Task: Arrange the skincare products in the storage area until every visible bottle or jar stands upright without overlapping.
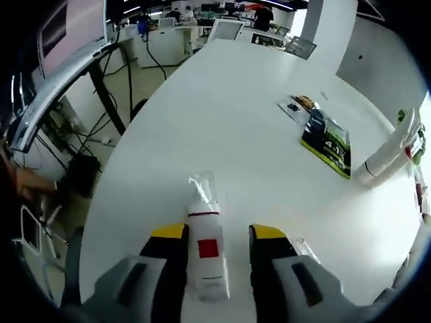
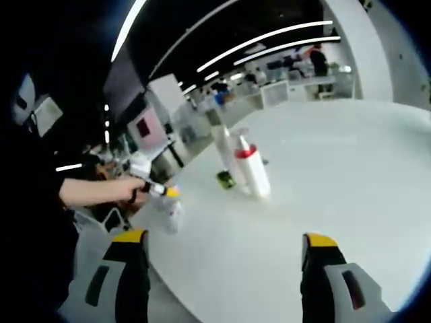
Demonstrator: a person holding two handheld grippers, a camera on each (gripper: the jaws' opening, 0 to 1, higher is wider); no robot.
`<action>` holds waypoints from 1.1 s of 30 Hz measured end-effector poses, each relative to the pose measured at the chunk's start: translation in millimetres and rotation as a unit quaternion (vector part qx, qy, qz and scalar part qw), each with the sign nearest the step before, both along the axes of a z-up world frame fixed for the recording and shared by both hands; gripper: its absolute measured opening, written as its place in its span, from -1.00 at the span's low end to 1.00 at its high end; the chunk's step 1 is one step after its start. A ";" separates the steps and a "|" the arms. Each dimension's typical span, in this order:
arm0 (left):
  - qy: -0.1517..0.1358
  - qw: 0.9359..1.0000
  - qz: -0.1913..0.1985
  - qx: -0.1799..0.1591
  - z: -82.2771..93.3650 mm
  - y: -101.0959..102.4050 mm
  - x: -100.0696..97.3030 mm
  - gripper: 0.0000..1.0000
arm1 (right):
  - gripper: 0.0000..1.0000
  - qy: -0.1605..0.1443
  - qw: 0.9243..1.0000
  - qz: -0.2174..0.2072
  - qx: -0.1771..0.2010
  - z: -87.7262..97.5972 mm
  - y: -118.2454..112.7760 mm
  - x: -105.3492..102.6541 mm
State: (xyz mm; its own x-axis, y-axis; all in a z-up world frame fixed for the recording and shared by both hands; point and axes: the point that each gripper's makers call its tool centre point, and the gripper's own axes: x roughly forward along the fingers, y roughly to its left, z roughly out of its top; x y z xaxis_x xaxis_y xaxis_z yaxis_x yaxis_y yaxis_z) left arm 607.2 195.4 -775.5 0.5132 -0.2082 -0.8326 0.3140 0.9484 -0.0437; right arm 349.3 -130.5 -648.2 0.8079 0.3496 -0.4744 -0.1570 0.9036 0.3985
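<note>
In the left gripper view, the left hand-held gripper [image 1: 217, 237] reaches out over the wide white bench [image 1: 242, 121], its two yellow-tipped black jaws set either side of a white plastic bottle with a red square label and a clear cap [image 1: 205, 245]. The bottle runs between the jaws along their length, its clear cap pointing away past the tips. The jaws stand just beside its flanks; whether they press on it I cannot tell. Farther along the bench, well apart from the gripper, lies a dark green flat packet [image 1: 328, 140], with a small printed card [image 1: 295, 106] just beyond it. Near the bench's far right edge lies a white tube with a red band [image 1: 389, 156].

In the right gripper view, the right hand-held gripper [image 2: 225, 247] hangs above the bench with its jaws spread wide and nothing between them. Ahead of it, well apart, a white bottle with a red collar [image 2: 254, 171] stands slightly tilted, a tall pale bottle [image 2: 225, 151] just behind it and a small dark green object [image 2: 225, 179] at their foot. To the left, a person's hand [image 2: 128, 188] carries the left gripper by the bench's edge.
</note>
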 end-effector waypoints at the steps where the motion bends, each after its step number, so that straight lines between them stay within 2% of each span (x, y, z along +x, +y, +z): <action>1: 0.001 1.000 -0.001 0.000 -0.5 0.6 0.1 -0.53 | 0.88 0.000 1.000 0.000 0.000 -0.1 0.4 0.3; 3: 0.003 1.000 -0.008 -0.005 -1.4 0.4 0.5 -0.61 | 0.88 0.000 1.000 0.000 0.001 -0.4 1.1 1.1; 8: 0.005 1.000 -0.013 0.001 -6.0 4.5 3.0 -0.58 | 0.88 0.001 1.000 0.003 0.000 -1.1 2.6 1.6; 10: -0.002 1.000 -0.021 0.000 -6.5 3.4 4.8 -0.58 | 0.88 0.001 1.000 0.002 0.002 -0.7 3.1 1.8; 12: -0.011 0.999 -0.041 0.015 -5.6 3.9 5.7 -0.59 | 0.88 0.000 1.000 0.002 0.003 -0.3 3.4 1.9; 16: -0.004 0.999 -0.032 -0.015 -4.9 0.0 5.6 -0.60 | 0.87 -0.002 1.000 0.004 0.003 1.0 4.7 2.4; 19: 0.002 0.999 -0.034 -0.022 -4.4 -0.1 3.2 -0.61 | 0.87 -0.003 1.000 0.004 0.004 1.9 6.0 2.6; 25: -0.011 0.999 -0.034 -0.038 8.4 -4.8 3.9 -0.61 | 0.86 -0.003 1.000 0.007 0.007 2.4 9.1 2.1; 33: -0.046 0.996 -0.072 -0.036 29.2 -15.6 -1.5 -0.61 | 0.79 -0.020 0.999 0.015 0.038 11.0 28.3 12.6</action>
State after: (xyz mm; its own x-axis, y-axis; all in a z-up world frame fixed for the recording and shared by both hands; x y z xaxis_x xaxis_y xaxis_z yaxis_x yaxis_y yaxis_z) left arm 605.7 179.8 -746.3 0.5463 -0.3428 -0.7642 0.4523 0.8887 -0.0753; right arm 362.0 -102.2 -637.2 0.8148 0.4068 -0.4130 -0.2004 0.8662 0.4577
